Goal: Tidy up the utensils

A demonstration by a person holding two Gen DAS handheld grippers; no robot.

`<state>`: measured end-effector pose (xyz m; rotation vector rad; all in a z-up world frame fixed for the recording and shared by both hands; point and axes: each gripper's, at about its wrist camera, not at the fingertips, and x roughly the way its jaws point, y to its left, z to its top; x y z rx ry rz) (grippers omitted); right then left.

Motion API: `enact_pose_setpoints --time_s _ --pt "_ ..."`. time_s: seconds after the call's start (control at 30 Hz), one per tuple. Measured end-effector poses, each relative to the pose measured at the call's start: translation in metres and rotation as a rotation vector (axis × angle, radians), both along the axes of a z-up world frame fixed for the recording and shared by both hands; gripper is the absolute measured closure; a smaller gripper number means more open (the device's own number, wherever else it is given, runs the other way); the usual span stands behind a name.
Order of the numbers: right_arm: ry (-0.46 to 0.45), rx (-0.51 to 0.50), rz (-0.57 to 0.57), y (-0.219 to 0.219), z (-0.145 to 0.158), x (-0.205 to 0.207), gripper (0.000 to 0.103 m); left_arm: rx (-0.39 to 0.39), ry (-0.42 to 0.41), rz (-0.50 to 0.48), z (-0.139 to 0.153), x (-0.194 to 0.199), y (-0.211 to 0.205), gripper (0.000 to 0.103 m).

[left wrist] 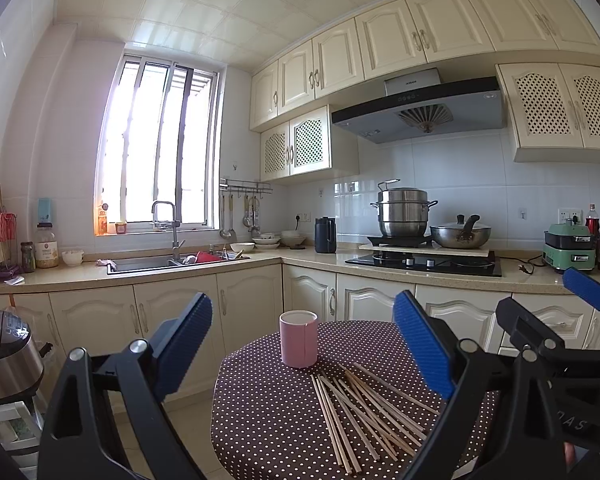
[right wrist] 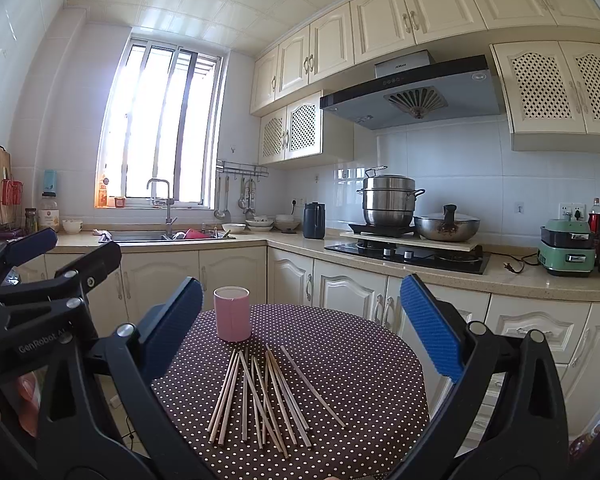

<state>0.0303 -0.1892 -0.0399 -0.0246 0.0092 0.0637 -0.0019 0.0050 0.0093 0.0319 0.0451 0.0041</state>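
White lettering reading "GenRobot AI" is showing on the black body of the left gripper in the right wrist view. In the left wrist view the right gripper is carrying pale letters on its body, of which only "AS" is coming through (the rest is cut off). The range hood is bearing a small brand mark on its upper panel, too small to read. Bottle and jar labels are staying illegible.
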Motion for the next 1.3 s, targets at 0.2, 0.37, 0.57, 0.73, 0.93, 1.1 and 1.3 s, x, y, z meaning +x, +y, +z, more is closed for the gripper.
enact_pose_setpoints --time_s 0.2,0.37,0.57,0.73,0.93,1.1,1.3 --pt "0.006 0.0 -0.002 0.0 0.0 0.001 0.006 0.0 0.003 0.0 -0.001 0.0 0.0 0.012" --pt "0.008 0.001 -0.003 0.0 0.001 0.001 0.006 -0.002 0.003 -0.001 -0.002 0.0 0.0 0.012" --pt "0.013 0.003 -0.002 0.0 0.001 0.002 0.006 0.001 0.005 0.002 -0.005 0.001 -0.002 0.012" --pt "0.02 0.006 0.0 -0.001 0.0 0.003 0.006 -0.001 0.009 0.002 -0.009 0.001 -0.002 0.012" --pt "0.026 0.008 0.001 -0.002 0.0 0.004 0.006 -0.002 0.013 0.001 -0.012 0.001 -0.003 0.012" --pt "0.034 0.01 0.003 -0.001 -0.001 0.007 0.006 -0.004 0.017 0.001 -0.013 0.002 -0.002 0.012" --pt "0.051 0.021 0.01 -0.002 -0.001 0.011 0.006 0.0 0.023 0.002 -0.013 0.004 -0.003 0.012"
